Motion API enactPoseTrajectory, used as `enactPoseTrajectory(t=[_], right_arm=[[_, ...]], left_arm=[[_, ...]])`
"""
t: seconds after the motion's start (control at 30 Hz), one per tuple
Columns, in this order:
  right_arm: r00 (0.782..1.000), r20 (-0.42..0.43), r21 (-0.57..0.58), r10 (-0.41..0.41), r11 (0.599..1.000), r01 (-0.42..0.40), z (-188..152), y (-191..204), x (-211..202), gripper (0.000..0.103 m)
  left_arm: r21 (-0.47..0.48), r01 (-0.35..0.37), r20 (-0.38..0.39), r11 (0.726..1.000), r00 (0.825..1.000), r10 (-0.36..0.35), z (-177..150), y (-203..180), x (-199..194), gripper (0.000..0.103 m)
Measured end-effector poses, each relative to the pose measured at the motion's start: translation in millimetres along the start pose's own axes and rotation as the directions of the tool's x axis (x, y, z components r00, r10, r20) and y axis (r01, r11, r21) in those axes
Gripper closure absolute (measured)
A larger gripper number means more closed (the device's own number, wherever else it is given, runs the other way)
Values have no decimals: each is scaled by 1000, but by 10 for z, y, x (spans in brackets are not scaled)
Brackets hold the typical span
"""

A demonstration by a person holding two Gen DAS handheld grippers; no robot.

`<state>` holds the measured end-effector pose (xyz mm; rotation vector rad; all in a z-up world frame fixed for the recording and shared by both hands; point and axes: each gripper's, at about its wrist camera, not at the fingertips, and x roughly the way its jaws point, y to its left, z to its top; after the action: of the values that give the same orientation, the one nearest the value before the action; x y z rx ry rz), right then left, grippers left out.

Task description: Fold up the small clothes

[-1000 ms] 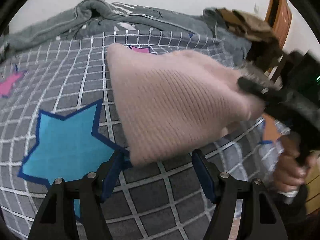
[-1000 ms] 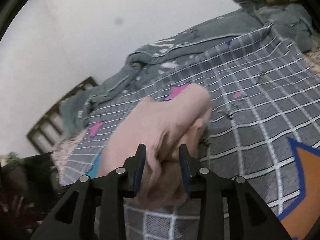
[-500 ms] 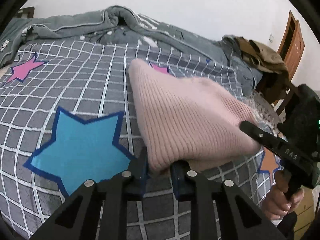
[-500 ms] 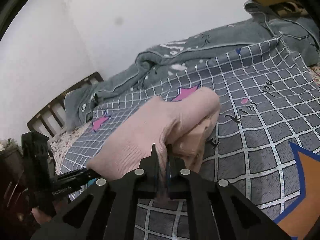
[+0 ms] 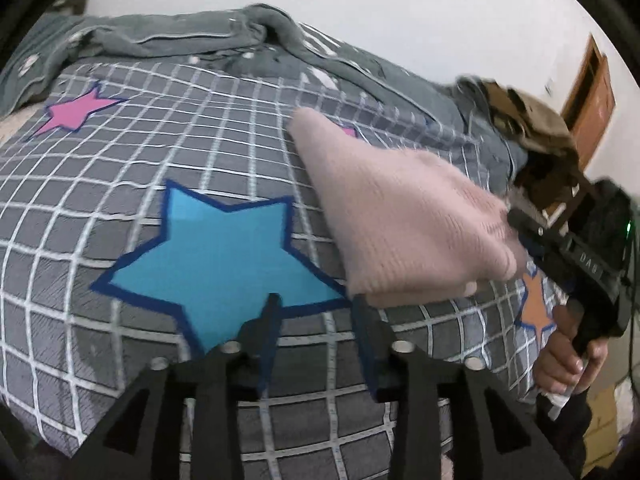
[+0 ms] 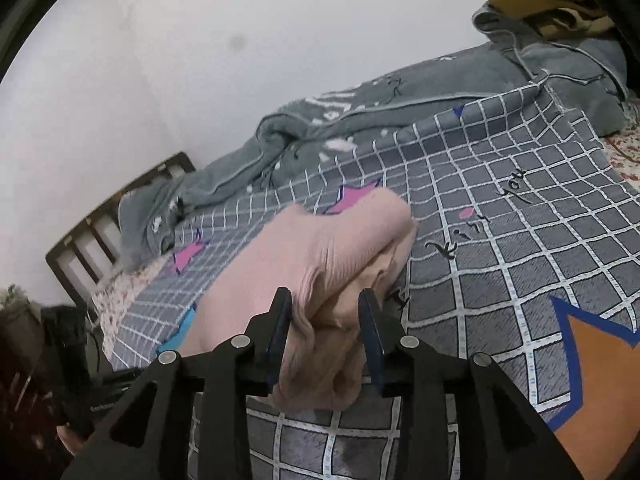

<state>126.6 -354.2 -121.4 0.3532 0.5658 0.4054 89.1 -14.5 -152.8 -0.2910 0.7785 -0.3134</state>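
A pink ribbed knit garment [image 5: 404,216] lies folded over on the grey checked bedspread [image 5: 200,152]. My left gripper [image 5: 318,304] is open and empty, its tips just short of the garment's near left corner, over a blue star [image 5: 224,256]. In the right wrist view the garment [image 6: 320,256] bulges between the fingers of my right gripper [image 6: 326,300], which is open around its bunched edge. The right gripper and the hand holding it show in the left wrist view [image 5: 576,264] at the garment's right end.
A rumpled grey duvet [image 5: 192,40] lies along the wall. A brown and grey clothes pile [image 5: 528,128] sits at the far right. A wooden bed frame [image 6: 104,228] stands at the left. An orange star [image 6: 600,364] marks the bedspread's near right.
Both grippers have opened: each was shut on an edge of the pink garment half a second ago. The left one has drawn back to the left, and the garment has sunk onto the bed.
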Motion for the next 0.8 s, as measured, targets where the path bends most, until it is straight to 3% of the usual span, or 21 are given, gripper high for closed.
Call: enactPoseTrajectory(t=[0.07, 0.23, 0.33, 0.37, 0.4, 0.43, 0.47, 0.57, 0.67, 0.77, 0.8], right_arm=[[1000, 10, 11, 0, 1000, 0, 17, 1, 12, 68], [1000, 7, 44, 13, 999, -13, 76, 49, 161, 68], [999, -19, 37, -35, 999, 36, 86, 124, 320, 68], [995, -43, 35, -88, 995, 89, 79, 148, 417, 68], [993, -55, 31, -108, 994, 109, 60, 157, 463, 71], [991, -58, 16, -117, 993, 118, 53, 178, 504, 86], [992, -42, 2, -123, 992, 123, 54, 191, 490, 89], [992, 5, -8, -124, 992, 124, 98, 164, 386, 89], [985, -65, 0, -157, 988, 157, 56, 77, 529, 88], [982, -74, -4, -174, 985, 174, 62, 62, 557, 79], [981, -68, -12, -184, 983, 184, 82, 67, 535, 70]], left_arm=[[-18, 7, 29, 1000, 1000, -7, 53, 47, -34, 44], [-12, 21, 67, 1000, 998, -20, 248, 39, -10, 43], [-11, 35, 60, 999, 998, -35, 398, 26, 116, 43], [-17, 43, 55, 999, 998, -42, 458, 30, 172, 43], [-25, 54, 49, 998, 997, -53, 526, 38, 233, 43], [-31, 62, 44, 998, 997, -61, 577, 35, 277, 43], [-38, 72, 34, 997, 997, -70, 659, 33, 349, 43], [-44, 117, 20, 992, 993, -116, 844, 21, 493, 43], [-51, 156, -12, 986, 988, -157, 1021, -30, 666, 43], [-65, 169, -72, 983, 982, -174, 1158, -80, 873, 43], [-70, 169, -89, 983, 980, -175, 1180, -84, 932, 43]])
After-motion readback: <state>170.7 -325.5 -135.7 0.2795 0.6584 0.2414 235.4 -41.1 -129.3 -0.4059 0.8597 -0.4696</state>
